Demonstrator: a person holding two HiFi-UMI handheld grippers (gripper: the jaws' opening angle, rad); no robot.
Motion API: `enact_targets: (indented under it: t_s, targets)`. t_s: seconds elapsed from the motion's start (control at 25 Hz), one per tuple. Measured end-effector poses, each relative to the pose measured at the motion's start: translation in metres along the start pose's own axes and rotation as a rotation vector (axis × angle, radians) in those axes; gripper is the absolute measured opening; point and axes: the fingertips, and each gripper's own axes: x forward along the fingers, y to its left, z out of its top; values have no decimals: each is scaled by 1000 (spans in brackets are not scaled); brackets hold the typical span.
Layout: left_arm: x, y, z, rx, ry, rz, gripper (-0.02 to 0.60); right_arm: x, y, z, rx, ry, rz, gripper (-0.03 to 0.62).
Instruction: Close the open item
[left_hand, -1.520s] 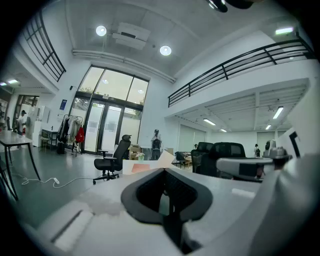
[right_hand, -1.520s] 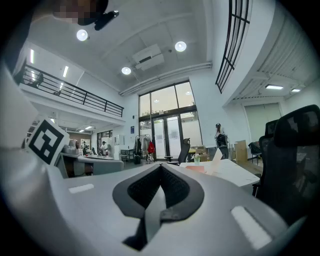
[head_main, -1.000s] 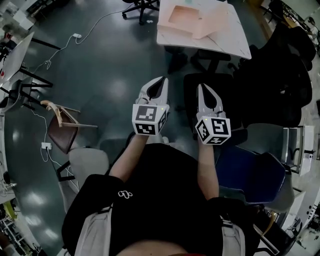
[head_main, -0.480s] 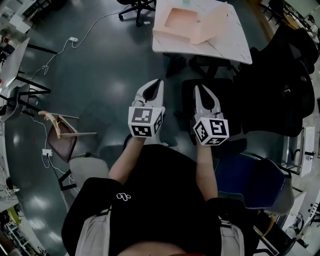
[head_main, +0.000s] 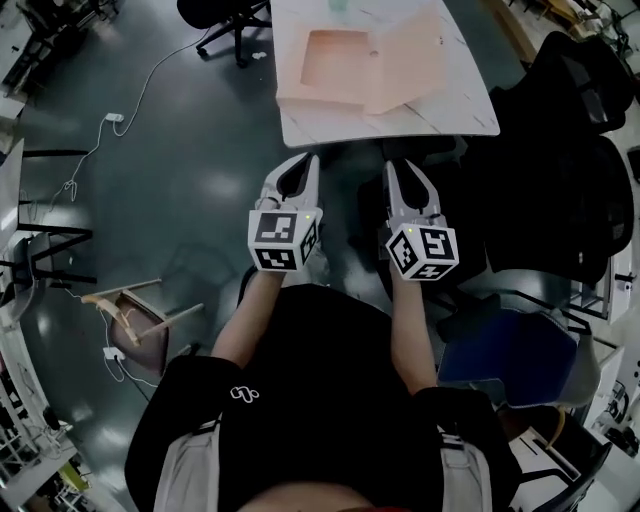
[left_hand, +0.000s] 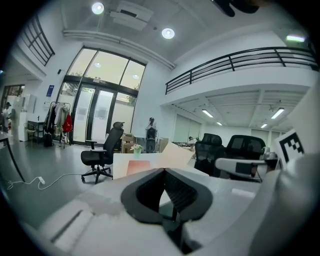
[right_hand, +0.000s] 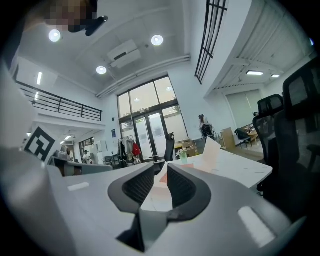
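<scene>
A shallow pale pink box (head_main: 338, 55) lies open on the white table (head_main: 440, 112), its lid (head_main: 408, 58) folded out to the right. Both grippers hang over the floor short of the table's near edge. My left gripper (head_main: 312, 158) is shut and holds nothing; in its own view the left gripper (left_hand: 164, 171) points at the box (left_hand: 141, 166) and its raised lid (left_hand: 176, 152). The jaws of my right gripper (head_main: 403, 166) are opening with nothing between them. Through the gap in the right gripper (right_hand: 161, 172) I see the box (right_hand: 161, 184) and the lid (right_hand: 210, 152).
Black office chairs (head_main: 575, 150) stand to the right of the table and one (head_main: 222, 15) at the far left. A blue chair (head_main: 510, 355) is beside my right arm. A tipped wooden chair (head_main: 135, 315) and cables (head_main: 110, 120) lie on the dark floor. A small green cup (right_hand: 183, 156) stands on the table.
The table with the open box has come closer and lower in the head view as the person moved toward it. The right gripper's jaws have parted; the left stays shut.
</scene>
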Motion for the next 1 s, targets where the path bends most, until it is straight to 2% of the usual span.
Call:
enact_targets:
  t_s: [0.16, 0.32, 0.6, 0.8, 1.0]
  targets:
    - [44, 44, 14, -9, 14, -15, 0, 60, -19, 6, 31, -4, -57, 107]
    - [80, 66, 13, -24, 52, -37, 1, 88, -48, 9, 58, -1, -145, 117]
    - [134, 68, 3, -33, 97, -97, 1, 105, -102, -5, 93, 47, -279, 117]
    - [166, 66, -7, -40, 142, -113, 0, 114, -147, -13, 135, 58, -349, 117]
    - [194, 71, 0, -38, 164, -109, 1, 132, -194, -7, 179, 42, -400, 118]
